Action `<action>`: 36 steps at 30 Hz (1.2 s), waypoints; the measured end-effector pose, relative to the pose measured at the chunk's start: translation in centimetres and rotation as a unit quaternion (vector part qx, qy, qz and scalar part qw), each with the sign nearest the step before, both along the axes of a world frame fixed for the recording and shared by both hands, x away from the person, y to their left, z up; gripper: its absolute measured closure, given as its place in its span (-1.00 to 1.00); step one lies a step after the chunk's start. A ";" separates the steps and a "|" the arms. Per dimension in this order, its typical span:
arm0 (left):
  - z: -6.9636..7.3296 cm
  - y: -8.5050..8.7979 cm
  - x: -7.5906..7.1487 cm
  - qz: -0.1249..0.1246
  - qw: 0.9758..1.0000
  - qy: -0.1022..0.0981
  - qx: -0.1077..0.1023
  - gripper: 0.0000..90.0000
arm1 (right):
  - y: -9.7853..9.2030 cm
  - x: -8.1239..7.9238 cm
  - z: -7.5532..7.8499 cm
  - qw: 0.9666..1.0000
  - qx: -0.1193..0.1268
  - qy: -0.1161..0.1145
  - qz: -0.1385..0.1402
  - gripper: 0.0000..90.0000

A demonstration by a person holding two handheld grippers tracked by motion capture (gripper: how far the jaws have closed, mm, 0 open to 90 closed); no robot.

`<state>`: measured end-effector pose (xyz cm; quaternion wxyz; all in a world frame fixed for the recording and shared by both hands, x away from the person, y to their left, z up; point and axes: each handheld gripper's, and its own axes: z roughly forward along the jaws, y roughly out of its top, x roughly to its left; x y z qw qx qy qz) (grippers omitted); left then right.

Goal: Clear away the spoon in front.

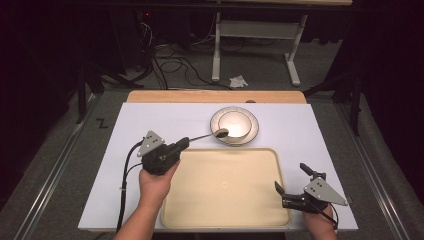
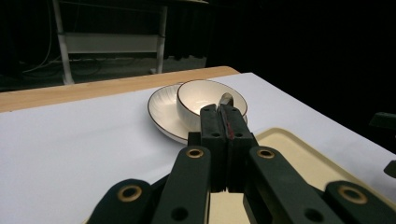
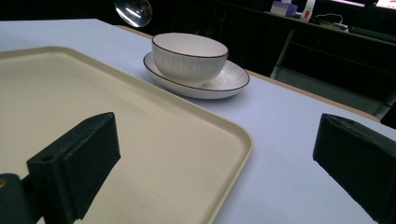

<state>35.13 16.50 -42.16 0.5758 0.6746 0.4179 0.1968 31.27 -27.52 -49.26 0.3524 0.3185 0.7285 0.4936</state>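
- Spoon [image 1: 207,135] is clamped by its handle in the left gripper [image 1: 184,143], whose jaws are pressed together on it; its shaft runs right and a little far, and its round end hangs at the near-left rim of the bowl [image 1: 235,124].
- Seen from the right gripper view, the spoon's shiny round end [image 3: 133,11] is in the air, left of the bowl [image 3: 189,56] and above the table.
- Bowl sits inside a ribbed white plate [image 1: 252,132] with a dark rim, on the far middle of the white table [image 1: 150,117].
- Left gripper view looks along the closed jaws, with the spoon tip [image 2: 226,99] over the bowl [image 2: 201,95].
- Tray [image 1: 225,185], cream and bare, lies near the person, just near of the plate.
- Right gripper [image 1: 292,182] rests at the tray's near-right corner, jaws spread wide with nothing between them.
- Hands [image 1: 155,182] come in from the near edge.
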 end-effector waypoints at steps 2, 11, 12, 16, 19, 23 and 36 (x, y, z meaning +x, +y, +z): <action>-0.2 0.5 -0.6 0.002 1.000 -0.004 -0.004 0.99 | 0.0 0.0 0.0 1.000 -0.004 -0.001 -0.001 -0.97; -1.4 2.1 -3.2 0.005 1.000 -0.012 -0.013 0.99 | 0.0 0.0 0.0 1.000 -0.004 0.000 -0.002 -0.97; -1.5 2.3 -3.5 0.005 1.000 -0.012 -0.015 0.99 | 0.0 0.0 0.0 1.000 -0.003 0.000 -0.001 -0.97; -1.8 3.0 -4.5 0.008 1.000 -0.016 -0.019 0.99 | 0.0 0.0 0.0 1.000 -0.007 0.000 -0.001 -0.97; -2.1 3.6 -5.5 0.008 1.000 -0.016 -0.020 0.99 | 0.1 0.0 -0.1 1.000 -0.004 0.001 -0.003 -0.97; -3.2 4.2 -6.9 0.006 0.999 -0.016 -0.028 0.99 | 0.1 0.0 -0.1 1.000 -0.004 0.000 -0.002 -0.97; -4.6 4.9 -8.6 -0.006 0.999 -0.016 -0.052 0.99 | 0.1 0.0 0.0 1.000 -0.006 0.000 -0.006 -0.97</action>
